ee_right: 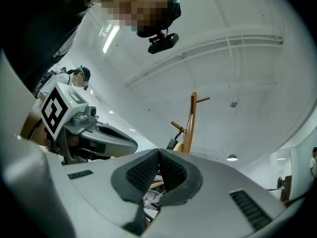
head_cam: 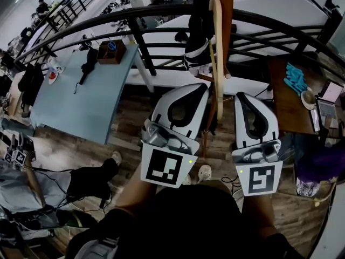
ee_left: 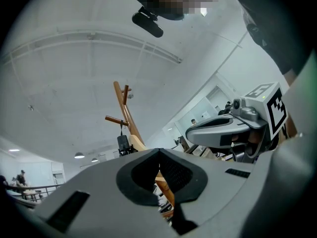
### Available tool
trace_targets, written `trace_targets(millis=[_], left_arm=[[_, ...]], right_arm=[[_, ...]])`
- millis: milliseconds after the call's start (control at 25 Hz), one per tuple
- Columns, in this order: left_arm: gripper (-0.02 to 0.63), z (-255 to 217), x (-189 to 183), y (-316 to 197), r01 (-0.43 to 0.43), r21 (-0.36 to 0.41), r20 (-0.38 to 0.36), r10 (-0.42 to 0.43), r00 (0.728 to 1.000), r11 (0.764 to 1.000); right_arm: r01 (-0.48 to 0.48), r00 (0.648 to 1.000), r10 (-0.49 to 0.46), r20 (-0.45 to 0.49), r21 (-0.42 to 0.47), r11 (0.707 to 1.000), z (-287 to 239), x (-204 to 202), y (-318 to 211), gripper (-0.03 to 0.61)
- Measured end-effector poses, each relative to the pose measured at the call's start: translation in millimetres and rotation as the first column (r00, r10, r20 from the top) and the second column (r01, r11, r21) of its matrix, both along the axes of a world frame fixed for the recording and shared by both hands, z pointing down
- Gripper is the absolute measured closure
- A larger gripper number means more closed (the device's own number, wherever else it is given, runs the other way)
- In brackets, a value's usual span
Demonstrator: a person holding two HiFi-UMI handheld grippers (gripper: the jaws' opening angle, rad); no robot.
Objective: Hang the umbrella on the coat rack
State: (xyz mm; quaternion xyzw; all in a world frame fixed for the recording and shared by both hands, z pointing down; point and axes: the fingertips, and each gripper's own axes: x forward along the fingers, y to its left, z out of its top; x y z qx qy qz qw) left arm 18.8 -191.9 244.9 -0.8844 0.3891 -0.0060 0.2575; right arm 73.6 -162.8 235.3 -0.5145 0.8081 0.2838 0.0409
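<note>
A small black folded umbrella hangs by its strap from a peg of the wooden coat rack. The left gripper view shows this umbrella under a peg on the rack, and in the right gripper view the umbrella hangs beside the rack's post. My left gripper and right gripper are held side by side just short of the rack, pointing at it. The left gripper is shut and empty, and so is the right gripper. Neither touches the umbrella.
A curved black railing runs behind the rack. A blue table at the left carries a brown box and a long black folded thing. A wooden desk at the right holds a laptop and cup. Bags lie on the floor at the left.
</note>
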Motion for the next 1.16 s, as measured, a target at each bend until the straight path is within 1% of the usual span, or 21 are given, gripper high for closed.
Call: trace_targets(millis=[360,1160], left_arm=[[0.601,0.6,1.8,0.6,-0.004,0.005,-0.001,0.004,1.0,1.0],[0.601,0.9,4.1,-4.6,-0.011,0.0,0.002,0.011,1.0,1.0]], right_arm=[[-0.028,0.999,0.029,-0.035,0.014,1.0,3.0,-0.7,1.0,0.551],[-0.03,0.999,0.03,-0.037,0.002,1.0,4.4,-1.1,-5.5,0.551]])
